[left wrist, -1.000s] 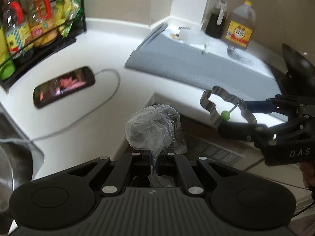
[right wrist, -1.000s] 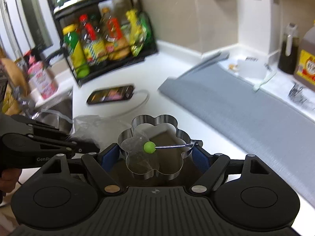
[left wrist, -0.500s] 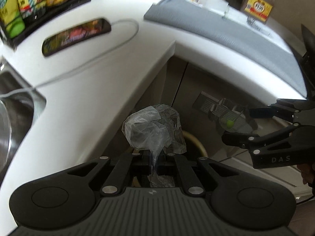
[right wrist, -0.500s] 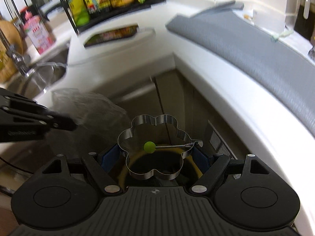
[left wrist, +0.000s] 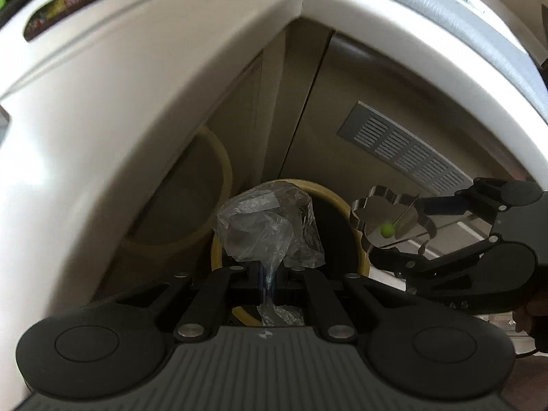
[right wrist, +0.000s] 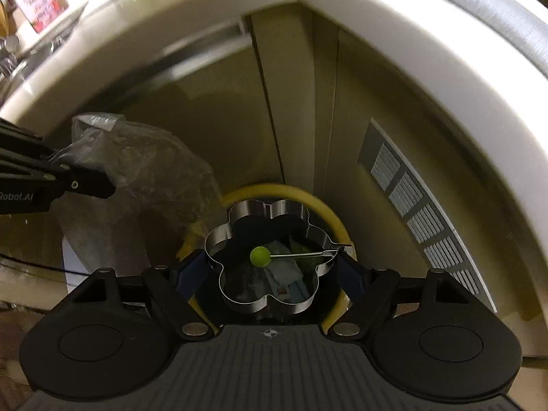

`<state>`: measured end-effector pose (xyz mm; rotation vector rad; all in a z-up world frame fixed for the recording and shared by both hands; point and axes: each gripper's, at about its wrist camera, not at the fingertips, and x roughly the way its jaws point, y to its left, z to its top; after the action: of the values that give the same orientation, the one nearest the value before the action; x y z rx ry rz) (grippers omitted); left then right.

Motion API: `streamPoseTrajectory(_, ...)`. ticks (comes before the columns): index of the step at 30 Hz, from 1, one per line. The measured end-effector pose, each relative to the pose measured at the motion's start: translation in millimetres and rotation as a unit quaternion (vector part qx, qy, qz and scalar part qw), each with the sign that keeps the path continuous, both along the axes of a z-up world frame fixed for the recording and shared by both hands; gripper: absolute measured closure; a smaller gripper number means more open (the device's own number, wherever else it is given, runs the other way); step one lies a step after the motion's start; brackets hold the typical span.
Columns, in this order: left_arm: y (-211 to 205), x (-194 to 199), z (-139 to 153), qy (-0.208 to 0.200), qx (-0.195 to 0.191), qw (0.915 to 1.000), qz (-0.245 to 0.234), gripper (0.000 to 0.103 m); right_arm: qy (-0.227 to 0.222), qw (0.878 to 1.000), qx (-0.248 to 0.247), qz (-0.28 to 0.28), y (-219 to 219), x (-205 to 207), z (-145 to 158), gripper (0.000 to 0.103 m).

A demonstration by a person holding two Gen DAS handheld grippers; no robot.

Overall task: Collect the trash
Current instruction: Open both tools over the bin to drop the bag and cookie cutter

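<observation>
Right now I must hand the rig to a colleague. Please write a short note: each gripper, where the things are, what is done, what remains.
Left gripper: shut on the plastic wrap, held over the yellow-rimmed bin.
Right gripper: clamped on the flower-shaped metal ring, directly above the bin opening.
Done: both items carried off the counter to the bin on the floor.
Left: open the jaws to drop each item in; neither is released yet.

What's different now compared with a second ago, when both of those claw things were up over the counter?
Both have dropped below the white counter edge and tipped downward, now over the yellow-rimmed bin by the cabinets. Unchanged: the left gripper still pinches the crumpled clear plastic bag, and the right gripper still holds the flower-shaped metal ring with the green knob. Nothing was let go.
</observation>
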<state>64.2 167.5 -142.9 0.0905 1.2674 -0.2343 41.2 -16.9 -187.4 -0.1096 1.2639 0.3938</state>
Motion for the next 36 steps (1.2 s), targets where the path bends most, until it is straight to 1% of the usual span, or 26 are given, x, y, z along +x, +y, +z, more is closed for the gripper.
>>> streamPoseTrajectory(6,-12.1,9.5,-28.8,0.02,0.01,0.9997,-0.01,0.099,0.014,1.0,-0.015,0.008,7.2,4.5,-23.6,0.021)
streamPoseTrajectory(13,-20.8,17.1,-55.8,0.032,0.022,0.9991,-0.02,0.099,0.025,0.999,-0.033,0.019,14.5,8.9,-53.8,0.021)
streamPoseTrajectory(18,-27.3,15.9,-71.5,0.041,0.032,0.9983,-0.026,0.099,0.04,0.998,-0.04,0.016,15.3,16.7,-69.1,0.021)
streamPoseTrajectory(27,-40.1,30.7,-111.6,0.069,0.058,0.9954,-0.033,0.099,0.062,0.996,-0.055,0.021,21.1,29.2,-99.1,0.02)
streamPoseTrajectory(33,-44.5,39.3,-129.9,0.081,0.07,0.9936,-0.035,0.099,0.069,0.995,-0.066,0.03,25.2,35.5,-113.0,0.02)
streamPoseTrajectory(36,-43.9,41.7,-135.4,0.082,0.076,0.9929,-0.04,0.099,0.07,0.995,-0.067,0.03,28.1,34.1,-112.1,0.02)
